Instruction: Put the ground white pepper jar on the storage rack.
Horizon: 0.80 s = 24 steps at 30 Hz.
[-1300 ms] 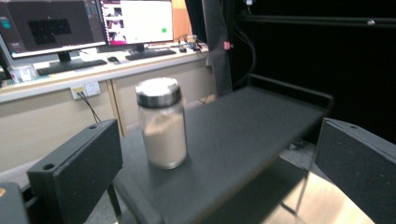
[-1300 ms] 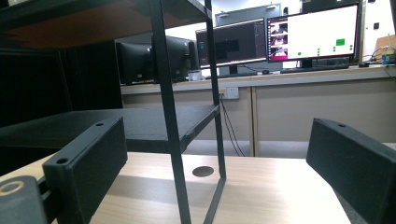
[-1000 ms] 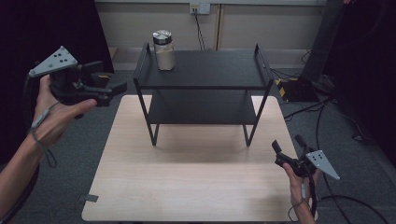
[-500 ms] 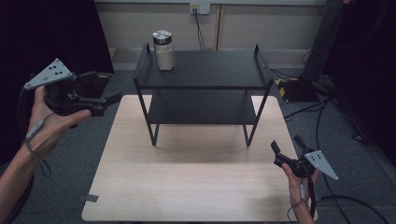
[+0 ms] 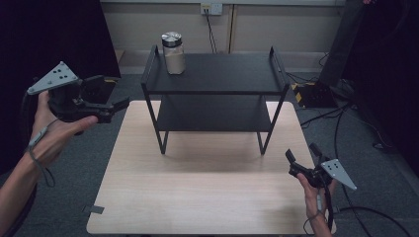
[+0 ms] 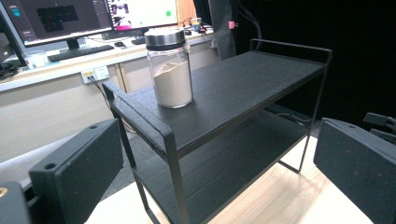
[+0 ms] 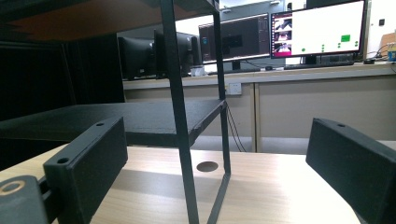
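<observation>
Ahead of the spread left gripper, the jar stands near the shelf edge; a clumsy approach might topple it.

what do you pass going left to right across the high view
left hand-held gripper → jar → rack → right hand-held gripper

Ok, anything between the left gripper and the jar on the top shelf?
Only the shelf's raised end rail, seen in the left gripper view, lies between the open left gripper and the jar.
</observation>
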Each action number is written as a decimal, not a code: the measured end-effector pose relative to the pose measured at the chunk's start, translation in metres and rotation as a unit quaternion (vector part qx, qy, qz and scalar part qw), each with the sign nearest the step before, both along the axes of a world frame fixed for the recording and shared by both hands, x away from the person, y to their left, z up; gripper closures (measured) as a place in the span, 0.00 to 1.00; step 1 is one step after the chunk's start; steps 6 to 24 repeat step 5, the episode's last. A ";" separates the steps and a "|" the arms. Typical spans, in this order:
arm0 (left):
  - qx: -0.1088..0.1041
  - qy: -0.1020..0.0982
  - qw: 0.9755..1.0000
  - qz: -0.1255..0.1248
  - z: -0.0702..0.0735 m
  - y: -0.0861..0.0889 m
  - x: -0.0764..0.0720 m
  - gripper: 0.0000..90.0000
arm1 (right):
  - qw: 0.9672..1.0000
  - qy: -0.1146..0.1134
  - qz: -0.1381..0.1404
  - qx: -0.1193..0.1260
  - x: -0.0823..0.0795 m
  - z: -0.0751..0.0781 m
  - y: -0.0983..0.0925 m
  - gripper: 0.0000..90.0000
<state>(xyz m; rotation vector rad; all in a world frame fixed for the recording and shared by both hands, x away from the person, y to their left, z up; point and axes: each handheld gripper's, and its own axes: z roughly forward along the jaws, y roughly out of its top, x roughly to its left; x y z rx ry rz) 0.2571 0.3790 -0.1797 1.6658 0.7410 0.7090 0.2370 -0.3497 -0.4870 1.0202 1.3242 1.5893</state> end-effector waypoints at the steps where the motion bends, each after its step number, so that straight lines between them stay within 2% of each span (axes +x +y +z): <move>1: 0.002 0.000 1.000 -0.001 0.000 0.000 0.000 0.01 | 1.000 0.000 0.000 0.000 0.000 0.000 0.000 0.06; 24: 0.004 -0.003 1.000 -0.002 0.002 -0.002 0.000 0.01 | 1.000 -0.001 0.001 -0.002 0.000 0.000 0.000 0.06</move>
